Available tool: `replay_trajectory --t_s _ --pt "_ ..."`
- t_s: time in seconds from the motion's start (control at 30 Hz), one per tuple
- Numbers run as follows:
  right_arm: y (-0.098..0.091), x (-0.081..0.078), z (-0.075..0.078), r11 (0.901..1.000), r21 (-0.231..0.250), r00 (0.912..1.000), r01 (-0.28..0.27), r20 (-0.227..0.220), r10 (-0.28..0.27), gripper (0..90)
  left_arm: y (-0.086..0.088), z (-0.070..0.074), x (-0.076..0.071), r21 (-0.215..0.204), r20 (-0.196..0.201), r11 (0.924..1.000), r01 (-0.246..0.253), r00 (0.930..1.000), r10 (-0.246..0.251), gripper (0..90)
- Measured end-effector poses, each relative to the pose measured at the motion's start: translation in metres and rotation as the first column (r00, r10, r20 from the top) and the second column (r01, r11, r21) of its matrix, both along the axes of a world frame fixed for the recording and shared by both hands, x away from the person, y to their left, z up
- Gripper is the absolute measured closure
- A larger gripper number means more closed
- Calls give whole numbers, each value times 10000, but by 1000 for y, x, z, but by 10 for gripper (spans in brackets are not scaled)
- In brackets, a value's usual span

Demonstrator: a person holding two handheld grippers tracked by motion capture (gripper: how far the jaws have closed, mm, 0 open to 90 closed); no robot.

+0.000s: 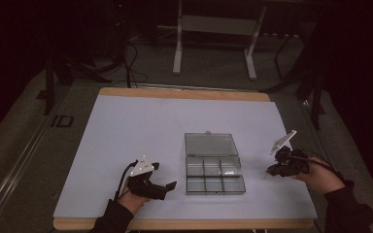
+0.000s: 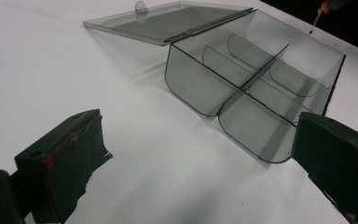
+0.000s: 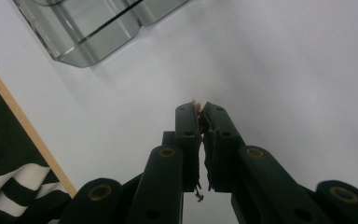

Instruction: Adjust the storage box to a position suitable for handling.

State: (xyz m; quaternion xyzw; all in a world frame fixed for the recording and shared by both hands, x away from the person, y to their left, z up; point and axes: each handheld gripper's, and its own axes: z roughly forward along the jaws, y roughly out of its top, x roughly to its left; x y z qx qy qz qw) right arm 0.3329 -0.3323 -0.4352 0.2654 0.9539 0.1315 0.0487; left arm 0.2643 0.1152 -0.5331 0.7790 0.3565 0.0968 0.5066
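Observation:
A clear plastic compartment box (image 1: 215, 175) stands open on the white mat, its lid (image 1: 211, 144) laid flat behind it and its compartments bare. My left gripper (image 1: 164, 175) rests left of the box, open, its jaws wide apart in the left gripper view (image 2: 200, 140) and pointing at the box (image 2: 191, 88). To the right of the box, my right gripper (image 1: 268, 172) hovers above the mat. Its jaws are shut (image 3: 199, 108) on a small brownish piece (image 3: 196, 104), too small to name. That piece also hangs beyond the box's far corner (image 2: 315, 21).
The white mat (image 1: 141, 126) covers a wooden table whose edge (image 1: 184, 224) runs along the front. A corner of the box (image 3: 98, 32) lies ahead of the right gripper. A white desk frame (image 1: 177, 43) stands on the dark floor behind. Striped cloth (image 3: 9, 186) lies below the table edge.

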Motion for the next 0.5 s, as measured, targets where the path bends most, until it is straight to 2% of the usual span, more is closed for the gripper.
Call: replay_trajectory --t_s 0.5 --pt "8 8 29 9981 242 9976 -570 403 560 846 1 -1 0 1 68 10000 47 10000 -47 32"
